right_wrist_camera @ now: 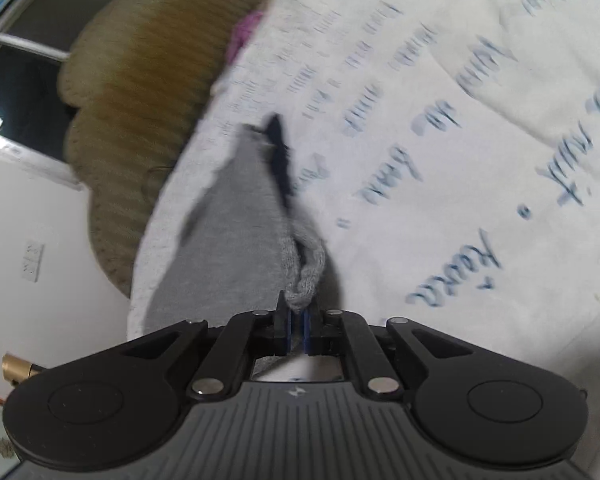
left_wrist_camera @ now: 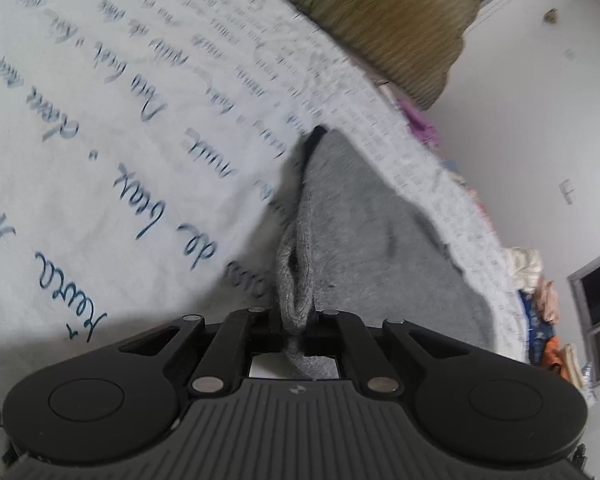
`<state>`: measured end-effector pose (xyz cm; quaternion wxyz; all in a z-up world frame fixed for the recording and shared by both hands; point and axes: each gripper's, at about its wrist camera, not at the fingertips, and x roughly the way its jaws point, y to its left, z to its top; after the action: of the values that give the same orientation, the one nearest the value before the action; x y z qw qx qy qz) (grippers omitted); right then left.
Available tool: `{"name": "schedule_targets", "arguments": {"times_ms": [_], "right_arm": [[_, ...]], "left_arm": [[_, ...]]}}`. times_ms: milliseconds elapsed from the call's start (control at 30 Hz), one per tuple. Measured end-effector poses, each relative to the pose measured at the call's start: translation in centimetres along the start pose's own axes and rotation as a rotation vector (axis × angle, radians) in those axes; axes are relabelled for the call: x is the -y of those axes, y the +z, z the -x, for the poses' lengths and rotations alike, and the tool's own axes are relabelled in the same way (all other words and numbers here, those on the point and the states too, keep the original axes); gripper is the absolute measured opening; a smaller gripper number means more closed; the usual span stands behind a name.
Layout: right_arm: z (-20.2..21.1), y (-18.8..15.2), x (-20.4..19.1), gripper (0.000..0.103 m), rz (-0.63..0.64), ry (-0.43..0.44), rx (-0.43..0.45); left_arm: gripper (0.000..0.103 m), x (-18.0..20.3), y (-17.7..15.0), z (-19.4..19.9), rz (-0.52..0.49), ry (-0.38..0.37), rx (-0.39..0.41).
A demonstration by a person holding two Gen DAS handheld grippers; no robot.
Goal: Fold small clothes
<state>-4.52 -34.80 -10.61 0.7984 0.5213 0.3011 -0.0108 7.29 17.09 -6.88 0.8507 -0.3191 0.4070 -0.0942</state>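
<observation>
Left gripper (left_wrist_camera: 296,326) nearest lens, pressed together on ribbed cuff of grey knit garment (left_wrist_camera: 364,232). Right gripper (right_wrist_camera: 299,320) likewise pinching bunched ribbed edge, blue pads closed on it. Garment runs straight ahead from both tongs, long axis along fingers, dark trim (right_wrist_camera: 279,148) at far end. Both hands equally near, each on one corner. Garment hangs over white script-printed sheet (left_wrist_camera: 112,120); olive ribbed cushion (left_wrist_camera: 400,16) beyond.
</observation>
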Motion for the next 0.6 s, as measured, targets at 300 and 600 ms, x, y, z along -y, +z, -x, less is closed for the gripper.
{"name": "schedule_targets", "arguments": {"times_ms": [300,600], "right_arm": [[2.7,2.3,-2.9,0.042,0.079,-0.050,0.118],[-4.2,2.5,-16.5,0.067,0.450,0.036,-0.033]], "left_arm": [[0.080,0.6,0.1,0.6,0.009,0.032,0.068],[0.007,2.6,-0.8,-0.9,-0.059,0.125,0.071]]}}
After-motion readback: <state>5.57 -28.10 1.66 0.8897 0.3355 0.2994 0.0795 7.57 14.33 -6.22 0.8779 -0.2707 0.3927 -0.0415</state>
